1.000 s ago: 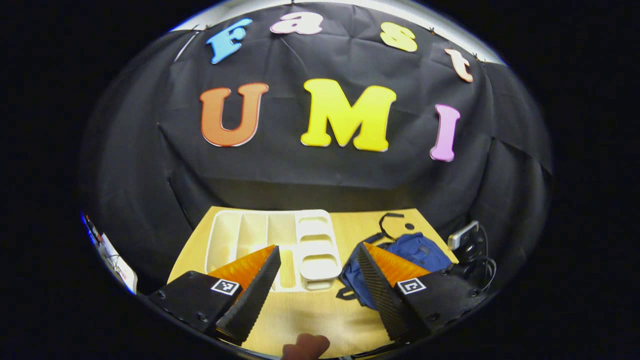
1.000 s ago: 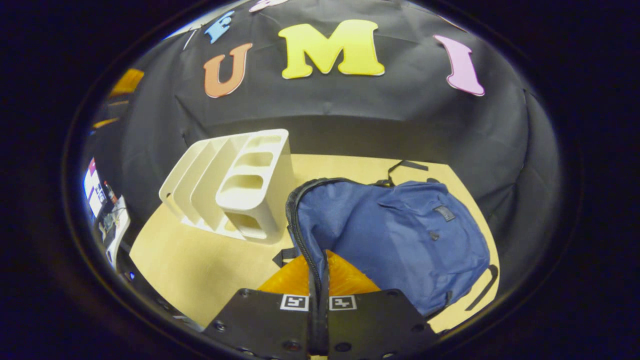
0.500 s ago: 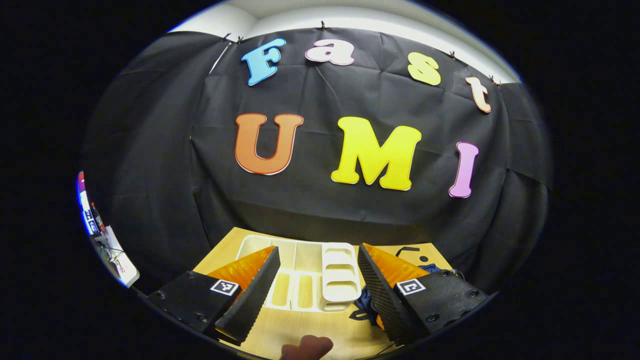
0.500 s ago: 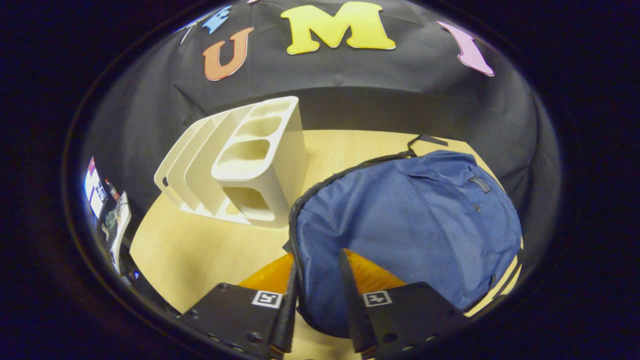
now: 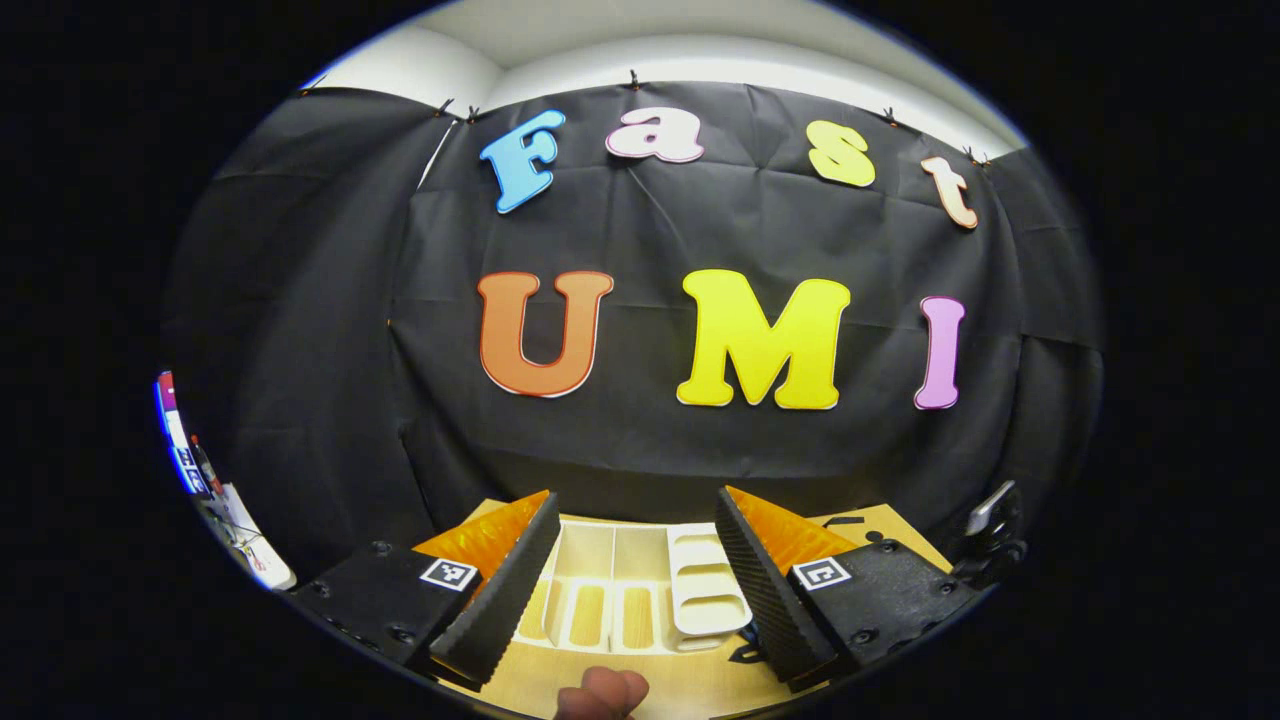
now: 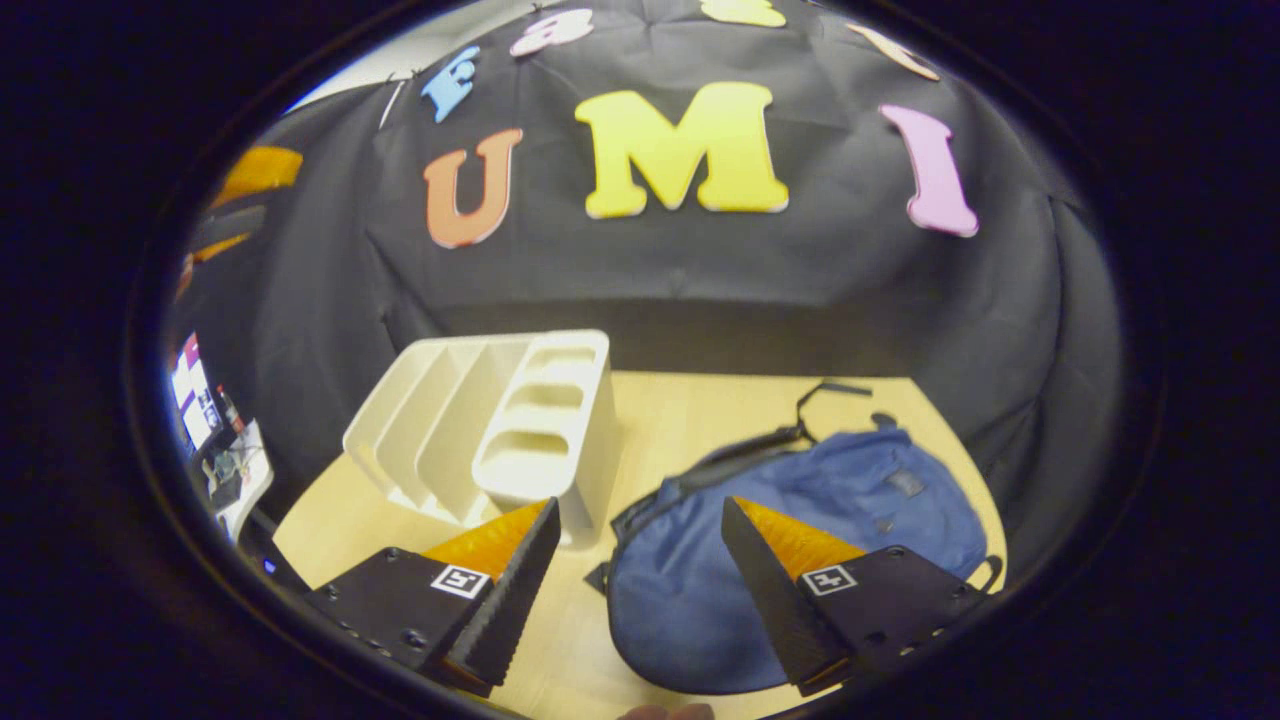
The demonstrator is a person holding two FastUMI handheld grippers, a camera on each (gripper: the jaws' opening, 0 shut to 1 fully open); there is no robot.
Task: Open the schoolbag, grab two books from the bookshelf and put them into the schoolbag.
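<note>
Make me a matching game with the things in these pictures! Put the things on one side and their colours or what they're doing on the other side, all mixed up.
Things:
1. schoolbag
2. bookshelf
3. table
4. right gripper

Colour or state:
A. light wood
B. open, holding nothing
C. blue, lying flat
D. white, slots empty

Right pairs: 1-C, 2-D, 3-A, 4-B
</note>
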